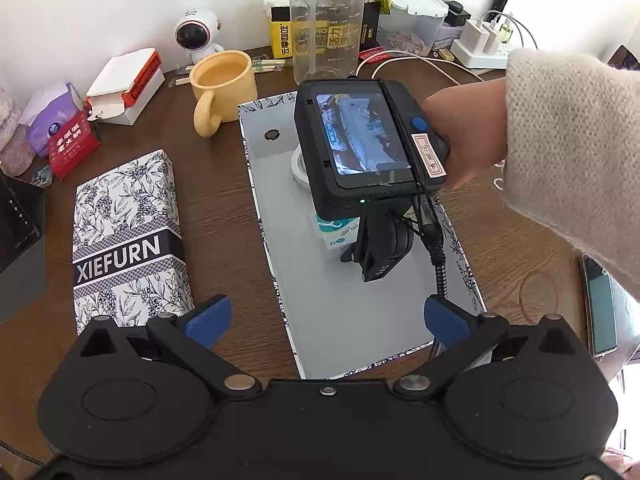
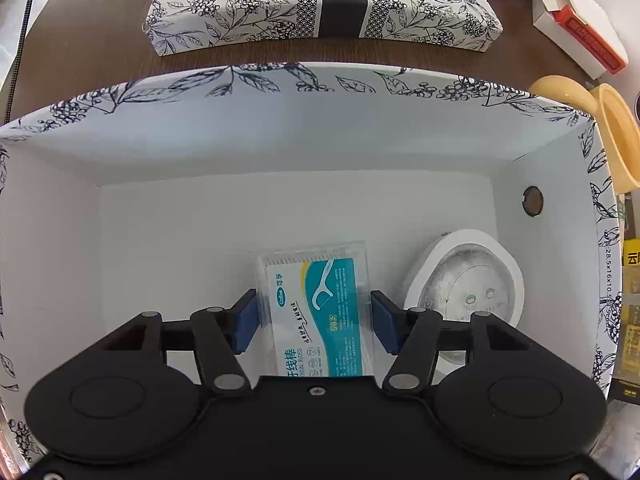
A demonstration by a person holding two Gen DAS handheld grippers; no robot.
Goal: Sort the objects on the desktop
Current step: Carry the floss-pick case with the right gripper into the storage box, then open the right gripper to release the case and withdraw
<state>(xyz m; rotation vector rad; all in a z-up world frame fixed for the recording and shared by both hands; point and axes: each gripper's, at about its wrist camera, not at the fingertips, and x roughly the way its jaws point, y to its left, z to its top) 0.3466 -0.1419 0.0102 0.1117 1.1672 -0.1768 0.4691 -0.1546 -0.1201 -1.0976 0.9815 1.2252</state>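
Note:
An open patterned box [image 1: 360, 320] with a grey inside lies on the brown desk. Inside it, a clear dental floss pick box [image 2: 316, 292] with a teal label sits between the blue pads of my right gripper [image 2: 314, 316], which is shut on its two sides low over the box floor. A white tape roll [image 2: 464, 280] lies just right of it. In the left wrist view the floss box [image 1: 338, 232] peeks out under the right gripper's screen body [image 1: 360, 144], held by a hand in a knit sleeve. My left gripper [image 1: 328, 316] hangs open over the box's near end, holding nothing.
The box's lid [image 1: 128, 236], marked XIEFURN, lies left of the box. Behind stand a yellow mug [image 1: 224, 80], a clear pitcher [image 1: 328, 20], red-and-white cartons [image 1: 124, 84], an astronaut figure [image 1: 198, 34] and a power strip [image 1: 484, 48]. A phone [image 1: 600, 308] lies at the right.

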